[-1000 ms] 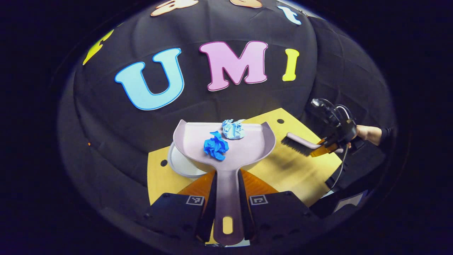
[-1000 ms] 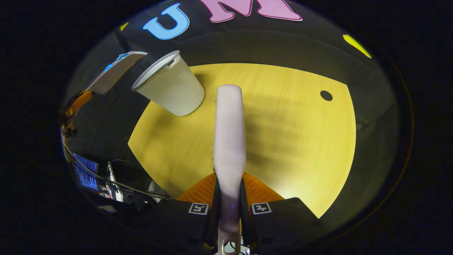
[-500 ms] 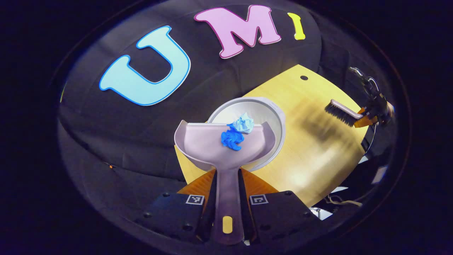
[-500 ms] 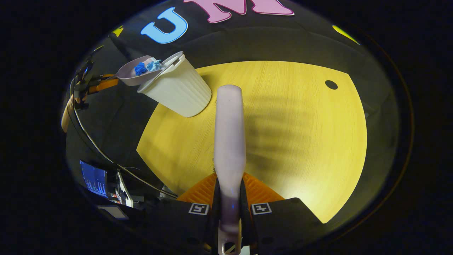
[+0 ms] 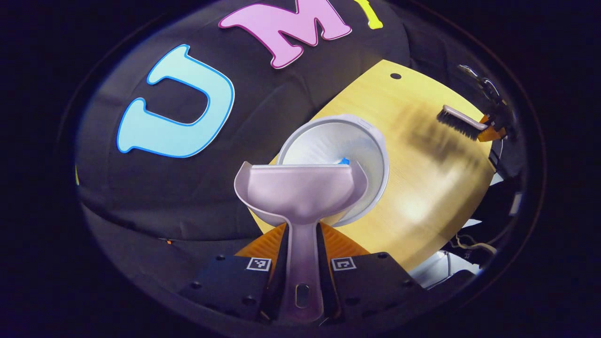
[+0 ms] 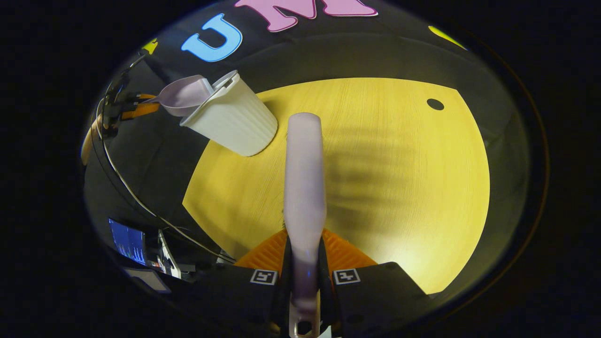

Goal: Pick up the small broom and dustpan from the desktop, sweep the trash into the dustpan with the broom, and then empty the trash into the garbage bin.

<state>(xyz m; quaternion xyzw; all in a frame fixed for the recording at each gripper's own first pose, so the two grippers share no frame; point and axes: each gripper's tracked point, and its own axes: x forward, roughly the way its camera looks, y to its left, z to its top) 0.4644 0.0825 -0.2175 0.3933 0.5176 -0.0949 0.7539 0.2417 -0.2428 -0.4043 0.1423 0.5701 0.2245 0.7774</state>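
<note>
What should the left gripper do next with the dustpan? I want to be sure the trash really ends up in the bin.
Probably hold the dustpan tipped over the bin a moment more, maybe with a slight shake. Its tray looks bare, but a blue scrap shows at its front lip, so it may not have dropped yet.

Booth dim overall. Yellow wooden tabletop (image 6: 385,155) brightest surface, glare patch just ahead and right of fingers in right gripper view. Soft streaked shadow across tabletop right of pale lilac plastic broom back (image 6: 304,178). In left gripper view, similar hot spot on tabletop (image 5: 422,197) right of fingers; smeared shadow beneath distant black broom bristles (image 5: 458,126). Strong fisheye bending toward edges; rims darken. White ribbed plastic bin (image 5: 338,150) interior evenly lit, slightly hazy.
</note>
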